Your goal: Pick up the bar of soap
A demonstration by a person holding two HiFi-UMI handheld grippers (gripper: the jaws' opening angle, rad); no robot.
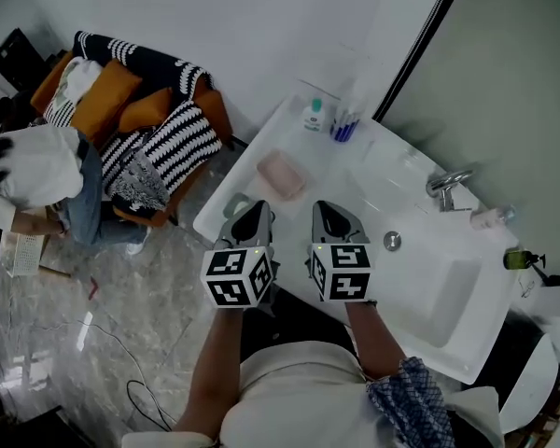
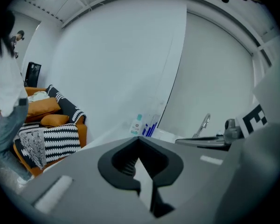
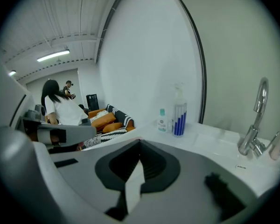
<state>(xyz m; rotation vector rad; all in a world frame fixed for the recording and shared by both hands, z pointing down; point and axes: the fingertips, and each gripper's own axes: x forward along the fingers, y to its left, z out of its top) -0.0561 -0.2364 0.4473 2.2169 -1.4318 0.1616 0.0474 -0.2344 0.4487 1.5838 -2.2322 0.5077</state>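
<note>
At the frame's centre, the left gripper (image 1: 252, 217) and right gripper (image 1: 329, 215) are hovering, jaws together and empty, just below the pink bar of soap (image 1: 280, 175) lying on the white sink (image 1: 378, 171).

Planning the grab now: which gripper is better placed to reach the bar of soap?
Left, probably. The bar of soap lies just ahead of the left gripper; the right gripper sits further aside. Both jaws are shut.

A washroom corner: white washbasin (image 1: 427, 286), faucet (image 1: 447, 185), sofa (image 1: 159, 129) nearby.
</note>
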